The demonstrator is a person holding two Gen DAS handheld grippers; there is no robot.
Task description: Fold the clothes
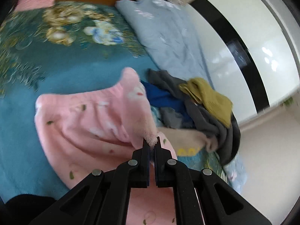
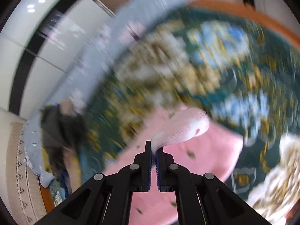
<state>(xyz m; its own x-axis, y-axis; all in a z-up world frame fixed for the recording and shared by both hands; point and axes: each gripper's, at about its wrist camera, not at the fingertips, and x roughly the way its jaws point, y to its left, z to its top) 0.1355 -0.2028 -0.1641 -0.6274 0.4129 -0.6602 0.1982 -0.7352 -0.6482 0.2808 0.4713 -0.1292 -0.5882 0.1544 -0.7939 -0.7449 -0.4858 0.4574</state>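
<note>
Bedspread [image 1: 75,71]: teal, flower-printed, covering the bed; landmark for all below. Quilt [image 1: 168,37]: pale blue, bunched along the bedspread's far edge beside the white wardrobe doors [image 1: 262,65]. Pink garment [image 1: 84,121]: fleecy, small leaf print, spread on the bedspread's near part, two edges lifted off it. Clothes pile [image 1: 196,103]: grey, blue and mustard pieces heaped on the bedspread just beside the pink garment, toward the quilt, with a beige piece at its foot. Second pink item [image 1: 35,1]: at the bedspread's far corner, well apart. Left gripper [image 1: 151,140]: clamped on a tuft of the pink garment. Right gripper [image 2: 154,147]: pinched on another edge; right wrist view heavily blurred.
</note>
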